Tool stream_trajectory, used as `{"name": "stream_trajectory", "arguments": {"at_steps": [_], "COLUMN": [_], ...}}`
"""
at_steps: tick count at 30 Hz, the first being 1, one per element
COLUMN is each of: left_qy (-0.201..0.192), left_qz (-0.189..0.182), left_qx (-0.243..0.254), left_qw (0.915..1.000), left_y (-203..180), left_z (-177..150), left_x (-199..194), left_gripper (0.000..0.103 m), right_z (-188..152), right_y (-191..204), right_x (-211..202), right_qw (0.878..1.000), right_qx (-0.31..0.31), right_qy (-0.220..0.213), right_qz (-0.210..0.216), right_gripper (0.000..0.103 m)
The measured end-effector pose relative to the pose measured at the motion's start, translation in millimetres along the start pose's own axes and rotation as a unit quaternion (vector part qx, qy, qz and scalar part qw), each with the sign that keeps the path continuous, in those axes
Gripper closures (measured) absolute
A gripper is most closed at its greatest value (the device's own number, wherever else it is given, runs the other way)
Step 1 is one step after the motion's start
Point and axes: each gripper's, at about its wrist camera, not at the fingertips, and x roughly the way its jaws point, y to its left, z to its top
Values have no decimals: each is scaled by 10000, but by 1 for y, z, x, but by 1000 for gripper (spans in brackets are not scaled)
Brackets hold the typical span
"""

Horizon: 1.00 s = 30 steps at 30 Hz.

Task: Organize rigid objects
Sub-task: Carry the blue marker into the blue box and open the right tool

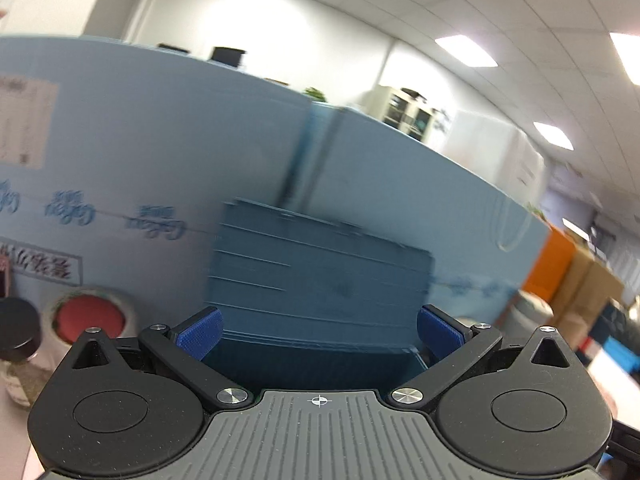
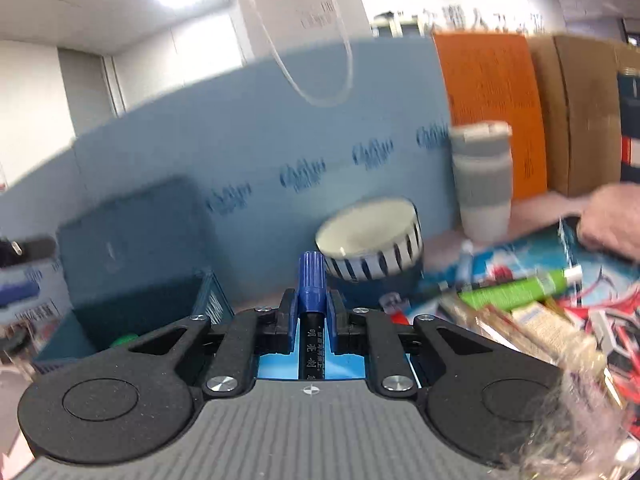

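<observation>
My right gripper (image 2: 311,307) is shut on a marker with a blue cap (image 2: 311,276) and a black barrel, held pointing forward above the table. A dark blue storage crate (image 2: 132,240) stands to its left, lid up, with something green inside. My left gripper (image 1: 318,330) is open and empty, its blue pads (image 1: 200,334) wide apart just in front of the same crate (image 1: 316,272), whose open lid fills the view ahead.
A striped white bowl (image 2: 370,238) and a grey-banded cup (image 2: 482,178) stand ahead of the right gripper. A green tube (image 2: 516,290) and several packets lie at the right. A tape roll with a red centre (image 1: 88,316) and a dark-capped jar (image 1: 18,334) stand at the left. A blue partition (image 1: 160,152) is behind.
</observation>
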Motion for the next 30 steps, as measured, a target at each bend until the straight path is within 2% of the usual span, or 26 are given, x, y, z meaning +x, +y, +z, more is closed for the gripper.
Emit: {"name": "stream_trajectory", "arguments": {"at_steps": [5,8,11,16,22,25,28,30], "left_qy": [43,84,37,-65,16,47,60,57], "left_qz": [139,221,43,-304,-402,-430,-433,-435], "left_qx": [-111,-179,-506,-1062,-1114,-1069,-1067,-1068], "left_qw": [9998,9996,9987,9939,9930,9933,9933,9933], "left_y": [12,22,37,59,60,58,57,58], "left_z": [1,1,2,5,6,5,5,5], "left_x": [5,6,1,-2,5,7,8,8], "left_gripper": [0,0,0,0,0,0,0,0], "right_z": [14,24,33,26,-8,-23,-41,-43], "right_y": [38,60,84,116,136,143,152,152], "right_x": [-14,-14,-2,35,76,83,84,87], "right_qw": [9963,9911,9857,9788,9715,9595,9285,9228], "right_qx": [-247,-252,-361,-698,-1487,-2164,-3072,-3176], "right_qy": [-825,-1251,-1443,-1401,-1084,-1335,-1754,-1840], "right_qz": [38,387,793,1322,1492,1213,1128,1173], "right_gripper": [89,89,89,89,89,88,88,88]}}
